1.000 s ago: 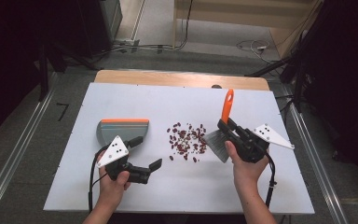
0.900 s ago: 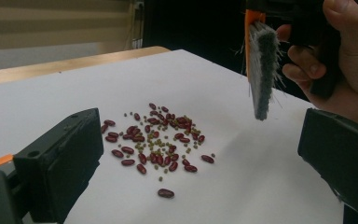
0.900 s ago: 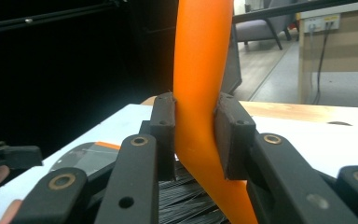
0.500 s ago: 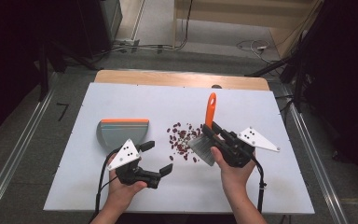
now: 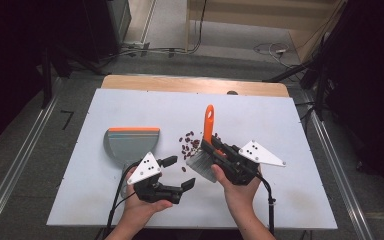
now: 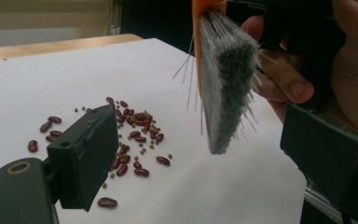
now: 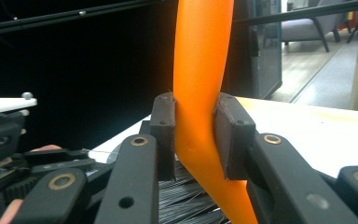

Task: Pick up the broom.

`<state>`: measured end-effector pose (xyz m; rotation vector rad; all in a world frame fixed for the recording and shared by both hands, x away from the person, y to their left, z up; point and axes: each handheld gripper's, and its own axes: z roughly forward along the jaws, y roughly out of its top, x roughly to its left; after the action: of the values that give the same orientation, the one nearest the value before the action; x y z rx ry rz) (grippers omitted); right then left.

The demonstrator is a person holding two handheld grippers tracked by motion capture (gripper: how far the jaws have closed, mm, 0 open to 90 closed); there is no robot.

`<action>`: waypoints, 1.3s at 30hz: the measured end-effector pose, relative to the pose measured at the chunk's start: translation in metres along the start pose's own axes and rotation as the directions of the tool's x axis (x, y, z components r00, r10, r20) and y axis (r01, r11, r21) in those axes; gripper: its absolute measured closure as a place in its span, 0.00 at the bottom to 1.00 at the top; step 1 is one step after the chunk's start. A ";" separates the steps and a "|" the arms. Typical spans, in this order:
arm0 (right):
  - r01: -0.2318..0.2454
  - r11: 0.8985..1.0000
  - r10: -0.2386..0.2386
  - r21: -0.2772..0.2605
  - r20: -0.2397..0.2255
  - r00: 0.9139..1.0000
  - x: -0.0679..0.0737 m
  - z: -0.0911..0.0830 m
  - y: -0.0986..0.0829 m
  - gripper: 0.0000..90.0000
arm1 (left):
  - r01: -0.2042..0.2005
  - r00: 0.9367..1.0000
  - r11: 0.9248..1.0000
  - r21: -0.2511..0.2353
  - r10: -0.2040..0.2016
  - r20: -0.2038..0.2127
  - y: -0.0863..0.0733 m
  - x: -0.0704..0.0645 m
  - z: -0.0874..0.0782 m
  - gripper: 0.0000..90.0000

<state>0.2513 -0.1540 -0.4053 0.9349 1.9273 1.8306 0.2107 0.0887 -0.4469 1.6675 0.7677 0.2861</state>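
Orange-handled brush (image 5: 206, 145) sits clamped between the jaws of the right gripper (image 5: 215, 150), bristles hanging just above the red beans (image 5: 190, 142). Spread apart and holding nothing, the left gripper (image 5: 177, 172) hovers beside them, near the grey dustpan (image 5: 130, 145). Since a second ago both grippers have shifted toward each other. White table (image 5: 290, 200) stands on grey floor.

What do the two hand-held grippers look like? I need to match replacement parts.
Both the left gripper and right gripper are black, each with two blocky black jaws, a grey three-cornered plate with dark dots on top, and a black trailing cable. Forearms are bare.
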 end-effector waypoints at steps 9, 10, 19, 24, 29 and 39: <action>0.014 1.000 -0.013 0.015 -0.042 0.999 0.016 0.008 -0.005 0.77 | -0.015 1.000 1.000 0.021 0.015 0.004 -0.004 -0.009 0.009 0.29; 0.012 1.000 -0.012 0.016 -0.045 0.999 0.018 0.008 -0.005 0.77 | -0.015 1.000 1.000 0.021 0.015 0.004 -0.004 -0.009 0.009 0.32; 0.028 0.999 -0.027 0.021 -0.067 0.997 0.030 0.011 -0.007 0.77 | 0.005 1.000 0.999 0.043 -0.004 -0.022 -0.008 -0.013 0.016 0.50; 0.030 0.999 -0.029 0.013 -0.062 0.998 0.031 0.010 -0.006 0.77 | 0.011 1.000 0.999 0.044 -0.010 -0.025 -0.008 -0.011 0.015 0.71; 0.035 0.999 -0.034 0.011 -0.057 0.998 0.031 0.009 -0.006 0.77 | -0.001 1.000 0.999 0.053 0.002 -0.013 -0.009 -0.012 0.015 0.86; 0.072 0.996 -0.065 0.052 -0.128 0.990 0.028 0.012 -0.001 0.75 | -0.035 0.999 0.996 0.081 0.035 -0.003 -0.005 -0.002 0.006 0.95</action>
<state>0.2384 -0.1263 -0.4018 0.7759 2.0697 1.8450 0.2103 0.0832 -0.4528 1.7584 0.7630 0.2868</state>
